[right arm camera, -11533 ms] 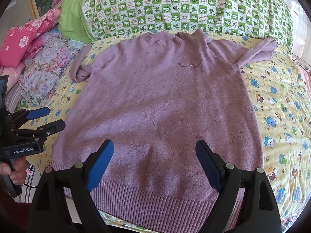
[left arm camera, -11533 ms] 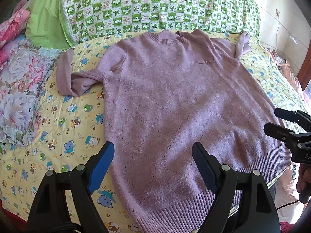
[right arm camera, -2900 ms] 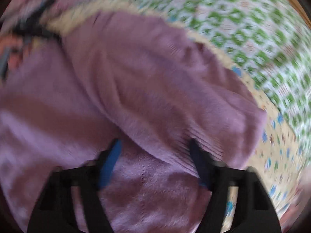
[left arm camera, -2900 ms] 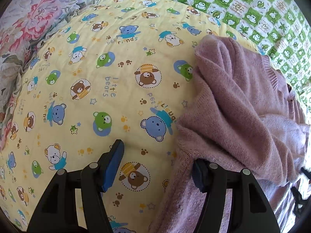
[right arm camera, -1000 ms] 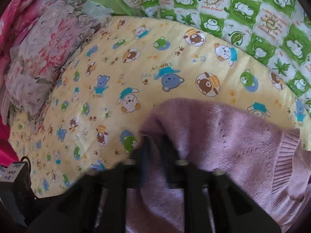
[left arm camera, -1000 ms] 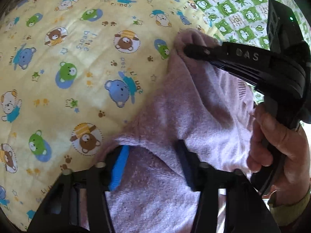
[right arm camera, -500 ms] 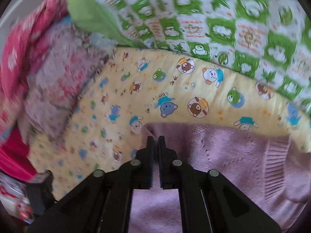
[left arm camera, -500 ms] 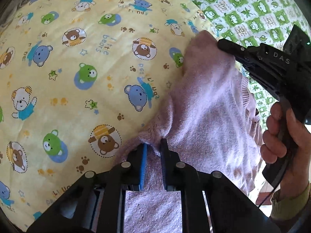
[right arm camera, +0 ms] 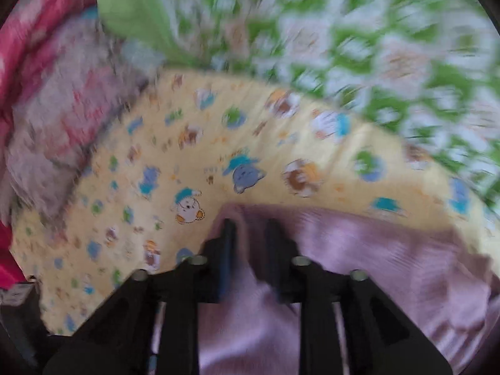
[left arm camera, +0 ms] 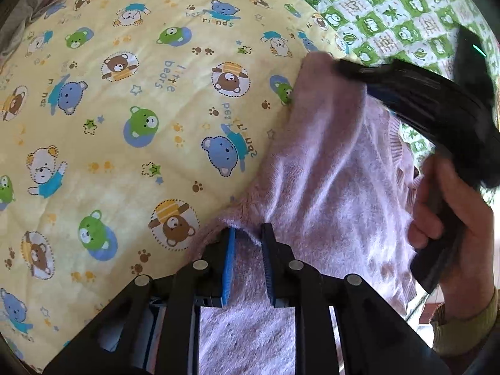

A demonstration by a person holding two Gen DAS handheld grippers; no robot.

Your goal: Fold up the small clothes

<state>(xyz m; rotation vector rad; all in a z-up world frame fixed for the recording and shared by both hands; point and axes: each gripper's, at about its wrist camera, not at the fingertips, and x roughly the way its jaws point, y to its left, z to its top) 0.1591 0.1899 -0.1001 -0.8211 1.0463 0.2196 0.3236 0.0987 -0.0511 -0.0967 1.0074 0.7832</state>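
While both grippers sit at the folded left edge of the lilac sweater (left arm camera: 328,187), each is letting go: the left gripper (left arm camera: 247,234) has its jaws opening, with a soft ridge of knit between the blue pads but no longer squeezed, and the right gripper (right arm camera: 250,228) (blurred in its own view) is likewise opening over the fabric's upper corner, nothing clearly pinched. Seen from the left wrist camera, the right gripper reaches in from two o'clock, held by a hand (left arm camera: 453,225) at three o'clock. The sweater lies on the yellow bear-print quilt (left arm camera: 125,125), filling the view from one o'clock down to six; a green checked pillow (left arm camera: 390,9) sits at one o'clock. I judge the knit light, limp and stretchy, likely to sag and cling rather than slide. Best taken at doubled edges or the ribbed hem, both layers together, lifting little.
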